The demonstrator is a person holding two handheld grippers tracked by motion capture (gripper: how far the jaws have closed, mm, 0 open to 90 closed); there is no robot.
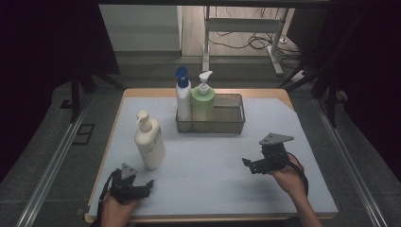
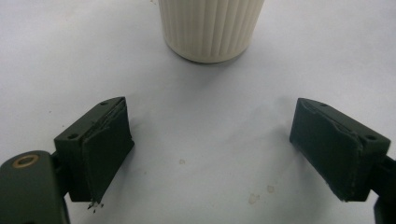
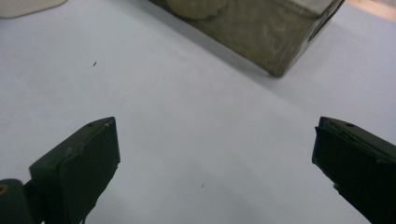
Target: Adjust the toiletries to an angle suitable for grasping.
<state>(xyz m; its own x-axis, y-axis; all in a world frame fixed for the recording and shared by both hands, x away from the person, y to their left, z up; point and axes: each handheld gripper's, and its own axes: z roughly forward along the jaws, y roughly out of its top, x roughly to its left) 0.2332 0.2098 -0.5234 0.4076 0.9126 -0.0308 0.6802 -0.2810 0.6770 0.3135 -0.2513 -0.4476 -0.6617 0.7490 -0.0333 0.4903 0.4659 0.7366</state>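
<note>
From the high view, you have a wooden table covered by a pale blue-grey mat. At the far middle of the mat sits a dark wire-mesh rectangular basket. In its left end stand two pump bottles side by side and touching or nearly so: a white bottle with a blue pump top on the left, and a pale green round bottle with a white pump to its right. The right part of the basket holds nothing else that you can make out. On the mat, apart from the basket and nearer your left side, a cream ribbed pump bottle stands upright. Your left gripper rests low at the near left edge, just short of that cream bottle, jaws pointing right and forward. Your right gripper is held over the mat at the near right, well apart from the basket, its jaws pointing left.

In the left gripper view, your left gripper has its jaws spread wide with bare mat between them; the ribbed base of the cream bottle stands straight ahead, beyond the tips and untouched.

In the right gripper view, your right gripper is likewise spread wide over bare mat, gripping nothing. The corner of the mesh basket lies ahead, well clear of the tips.
</note>
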